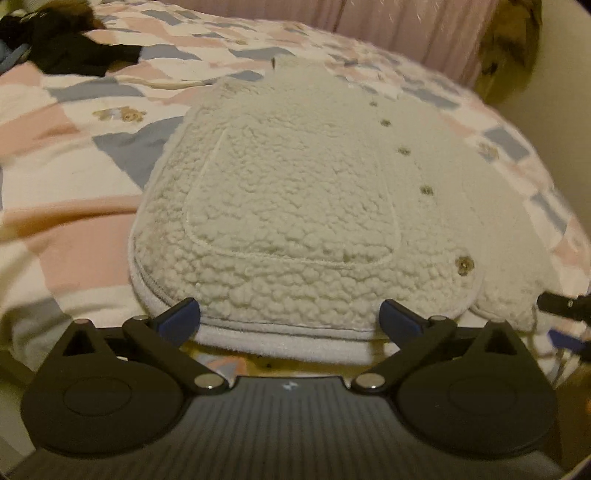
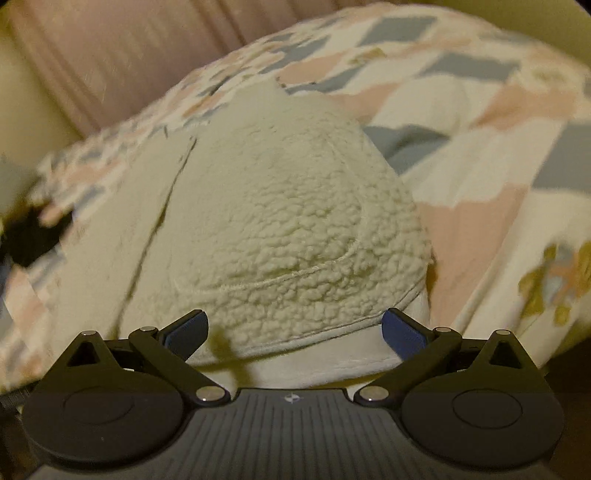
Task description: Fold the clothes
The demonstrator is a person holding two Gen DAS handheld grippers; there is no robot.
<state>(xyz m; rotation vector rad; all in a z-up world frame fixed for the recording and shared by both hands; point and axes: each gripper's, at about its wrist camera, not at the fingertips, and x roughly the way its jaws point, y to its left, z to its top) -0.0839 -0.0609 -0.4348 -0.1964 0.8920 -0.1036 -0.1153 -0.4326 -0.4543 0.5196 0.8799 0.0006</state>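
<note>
I have the cream fleece jacket (image 1: 295, 206) lying flat on the bed, spread over the patchwork quilt (image 1: 74, 158) of pink, grey-blue and white blocks. My left claw (image 1: 290, 317) is spread wide, its blue-padded fingers (image 1: 181, 319) sitting at either side of the jacket's near hem, with nothing gripped between them. The patch pocket (image 1: 291, 206) lies straight ahead of it, and a row of snap buttons (image 1: 464, 264) runs up the jacket's right part.

My right claw (image 2: 295, 328) is likewise wide apart and holds nothing; the hem and its white trim (image 2: 332, 356) lie between its fingers, though blur keeps me from telling whether the pads touch the cloth.

Around the jacket: a dark heap of black clothing (image 1: 62, 51) sits at the far left of the quilt, well apart from the fleece. A pink ribbed headboard (image 1: 406, 26) runs behind the bed. At the left view's right edge, the tip of the other claw (image 1: 565, 306) shows just beside the jacket's corner.
</note>
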